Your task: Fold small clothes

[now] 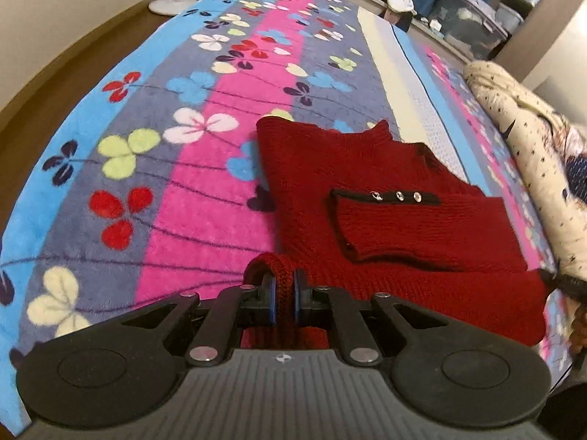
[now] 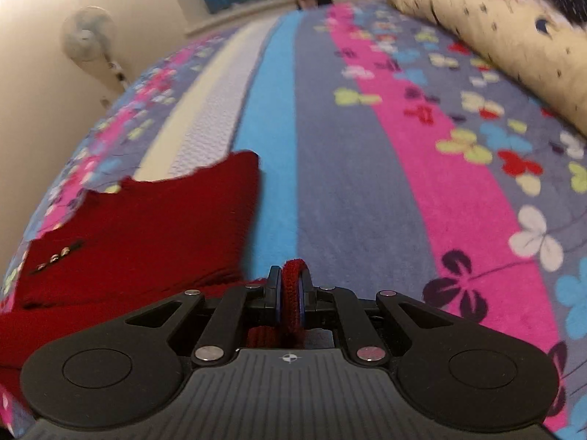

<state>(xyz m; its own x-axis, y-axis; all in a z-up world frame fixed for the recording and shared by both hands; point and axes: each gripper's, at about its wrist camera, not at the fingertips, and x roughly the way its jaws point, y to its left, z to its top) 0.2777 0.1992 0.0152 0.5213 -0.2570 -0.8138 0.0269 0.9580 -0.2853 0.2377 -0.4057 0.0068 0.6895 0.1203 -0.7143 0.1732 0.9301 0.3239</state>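
Observation:
A small dark red knit sweater (image 1: pixel 367 168) lies on a flowered blanket (image 1: pixel 205 198). One sleeve with a black-trimmed cuff and three shiny buttons (image 1: pixel 396 195) is folded across its body. My left gripper (image 1: pixel 284 286) is shut on a bunched bit of the sweater's near hem. In the right wrist view the sweater (image 2: pixel 146 234) lies to the left, and my right gripper (image 2: pixel 291 289) is shut on another fold of its red knit edge, held just above the blanket (image 2: pixel 367 201).
A cream patterned quilt (image 1: pixel 528 154) is bunched along the bed's right side and shows in the right wrist view (image 2: pixel 477 18). A white standing fan (image 2: pixel 88 36) stands by the wall. Storage bins (image 1: pixel 469 25) and blue curtains stand beyond the bed. The wooden floor (image 1: pixel 73 55) lies to the left.

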